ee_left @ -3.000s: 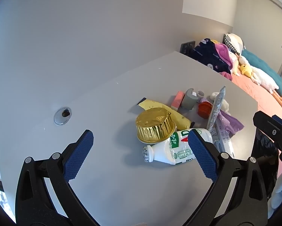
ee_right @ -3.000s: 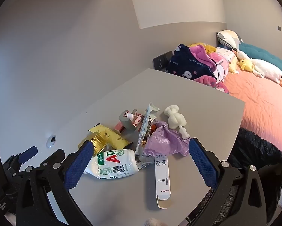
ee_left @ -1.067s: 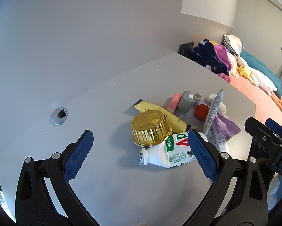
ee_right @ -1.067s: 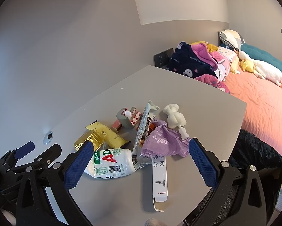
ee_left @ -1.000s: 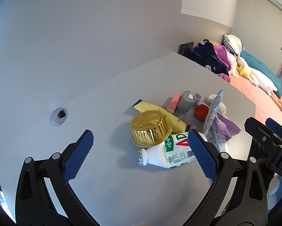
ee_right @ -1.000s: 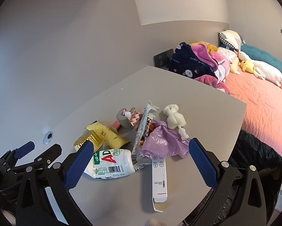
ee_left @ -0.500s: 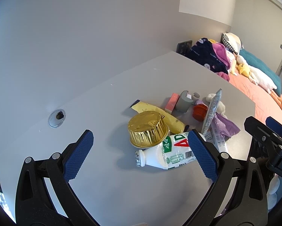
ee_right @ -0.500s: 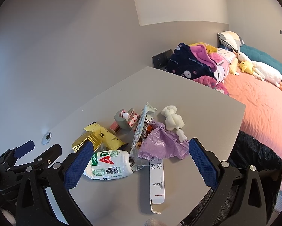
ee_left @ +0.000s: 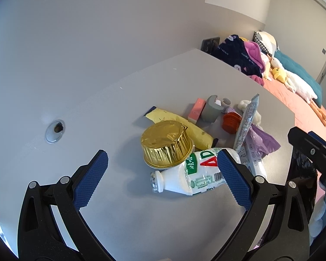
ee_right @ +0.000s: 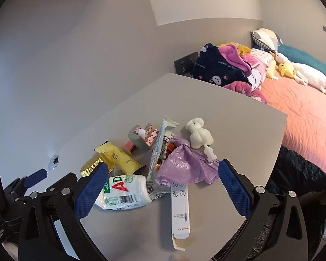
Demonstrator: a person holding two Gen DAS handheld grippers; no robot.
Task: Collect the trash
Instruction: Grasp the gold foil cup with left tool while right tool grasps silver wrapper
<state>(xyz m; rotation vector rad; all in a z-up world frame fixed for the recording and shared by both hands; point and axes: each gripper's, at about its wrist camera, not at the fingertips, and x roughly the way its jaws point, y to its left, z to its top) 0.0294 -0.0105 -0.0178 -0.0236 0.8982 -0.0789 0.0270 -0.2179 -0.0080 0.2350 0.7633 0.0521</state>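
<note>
A pile of trash lies on the grey table (ee_left: 123, 213). It holds an upturned gold foil cup (ee_left: 166, 144), a white AD bottle (ee_left: 191, 177) on its side, a yellow wrapper (ee_left: 184, 126), a purple plastic bag (ee_right: 184, 167), a long white box (ee_right: 180, 211), a silver wrapper (ee_right: 158, 150) and a white squeeze toy (ee_right: 198, 136). My left gripper (ee_left: 161, 181) is open and empty, above the table just short of the bottle. My right gripper (ee_right: 163, 188) is open and empty, above the box and bag.
A bin lined with a black bag (ee_right: 297, 176) stands off the table's right edge. A bed (ee_right: 304, 113) with clothes and soft toys lies beyond. A cable hole (ee_left: 55, 129) sits in the table near the wall. The right gripper shows at the left view's edge (ee_left: 313, 152).
Both grippers have drawn back slightly from the pile, which now sits a little farther and lower left in each view. The trash itself has not moved.
</note>
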